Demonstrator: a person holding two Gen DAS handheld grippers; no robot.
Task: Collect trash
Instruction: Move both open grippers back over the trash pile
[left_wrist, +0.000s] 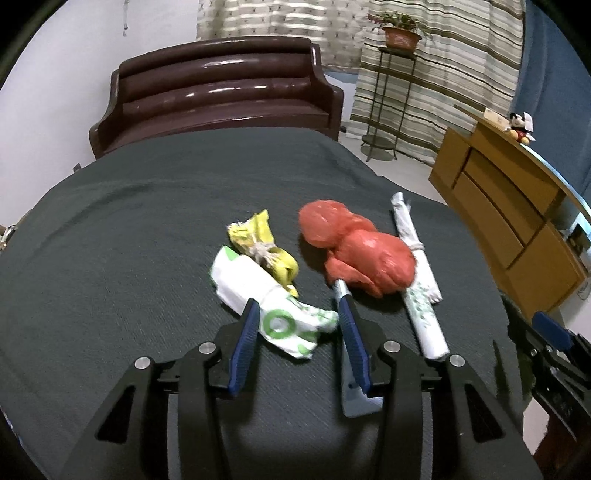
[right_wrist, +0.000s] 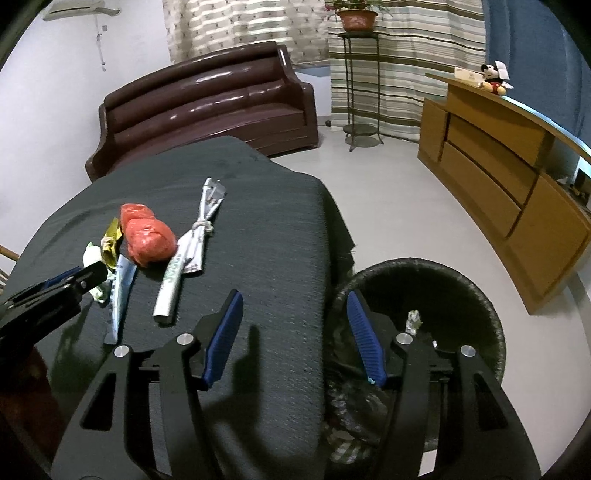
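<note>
Left tongs (left_wrist: 297, 312) open over green-white wrapper (left_wrist: 258, 295), seemingly untouched, bin (right_wrist: 480, 295) nearby

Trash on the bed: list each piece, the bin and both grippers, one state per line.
Red bag: bunched, lying.
Yellow wrapper: tied, lying.
White-green wrapper: lying between left gripper's open jaws.
White roll: tied, lying.
Bin: upright, some trash inside.
Right gripper: open, empty.

a home living room — brown sofa (right_wrist: 207, 99), striped curtains (right_wrist: 402, 48), potted plant (right_wrist: 356, 16).
</note>
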